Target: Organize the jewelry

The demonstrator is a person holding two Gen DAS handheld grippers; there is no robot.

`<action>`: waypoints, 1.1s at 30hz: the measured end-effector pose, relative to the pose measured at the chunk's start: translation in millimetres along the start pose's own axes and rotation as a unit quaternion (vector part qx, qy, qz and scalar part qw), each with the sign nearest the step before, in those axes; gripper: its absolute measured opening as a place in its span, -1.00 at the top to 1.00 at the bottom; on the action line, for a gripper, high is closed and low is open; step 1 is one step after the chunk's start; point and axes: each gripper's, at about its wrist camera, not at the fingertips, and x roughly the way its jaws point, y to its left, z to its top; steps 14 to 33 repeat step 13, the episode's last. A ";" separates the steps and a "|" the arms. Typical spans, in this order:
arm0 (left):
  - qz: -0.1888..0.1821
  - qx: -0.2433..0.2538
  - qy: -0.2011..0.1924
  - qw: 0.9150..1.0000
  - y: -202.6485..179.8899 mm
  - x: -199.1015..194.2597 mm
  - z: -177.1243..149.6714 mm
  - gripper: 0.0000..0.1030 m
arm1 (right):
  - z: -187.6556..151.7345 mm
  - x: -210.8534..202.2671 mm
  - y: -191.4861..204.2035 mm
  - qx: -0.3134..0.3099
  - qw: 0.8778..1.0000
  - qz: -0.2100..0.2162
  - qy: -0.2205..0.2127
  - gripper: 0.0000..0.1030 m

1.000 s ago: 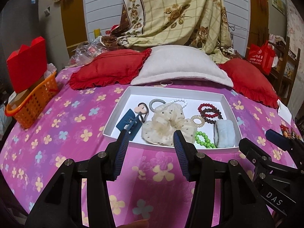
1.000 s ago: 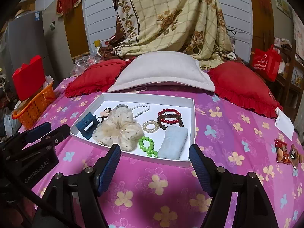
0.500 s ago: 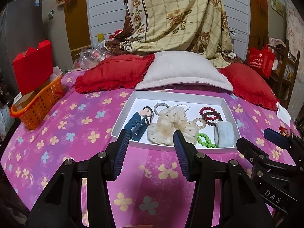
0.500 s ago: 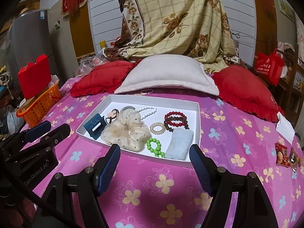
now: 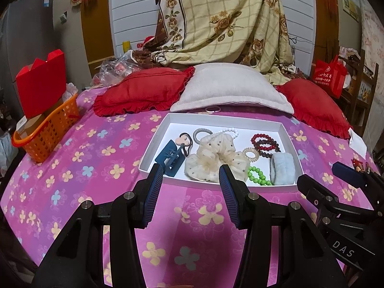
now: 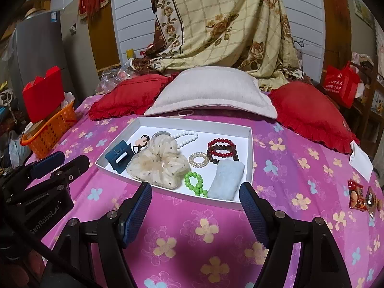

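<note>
Left wrist view first: the left gripper (image 5: 190,176) sits low in the middle of the frame, fingers spread and gripping nothing. Just above the fingertips lies the white tray (image 5: 216,119) on the pink bedspread (image 5: 91,168). Inside it, the cream scrunchie (image 5: 216,158) shows right between the fingertips, the blue hair clip (image 5: 169,157) above the left finger, the green bead bracelet (image 5: 258,176) to the right. The right gripper (image 5: 345,175) pokes in at the right edge.

Over to the right wrist view: the right gripper (image 6: 195,192) is wide open, empty, low centre. The tray (image 6: 249,158) lies just above, with a pale blue band (image 6: 226,177), red bead bracelets (image 6: 222,147) and white pearls (image 6: 186,138).
</note>
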 end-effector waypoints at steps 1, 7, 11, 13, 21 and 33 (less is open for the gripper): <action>0.000 0.000 0.000 1.000 -0.5 0.7 -0.3 0.06 | -0.2 0.8 -0.7 0.000 1.000 0.001 0.001 -0.42; -0.003 -0.001 0.001 1.000 -2.3 1.9 -1.2 0.06 | -1.5 3.7 -3.2 0.001 1.000 0.003 0.006 -0.42; -0.010 0.000 -0.002 1.000 -5.6 4.2 -3.7 0.06 | -2.8 6.6 -7.2 0.003 1.000 0.002 0.008 -0.42; -0.013 0.001 -0.001 1.000 -5.7 5.6 -4.8 0.06 | -3.9 9.5 -13.1 0.005 1.000 0.000 0.011 -0.43; -0.013 0.001 -0.001 1.000 -5.7 5.6 -4.8 0.06 | -3.9 9.5 -13.1 0.005 1.000 0.000 0.011 -0.43; -0.013 0.001 -0.001 1.000 -5.7 5.6 -4.8 0.06 | -3.9 9.5 -13.1 0.005 1.000 0.000 0.011 -0.43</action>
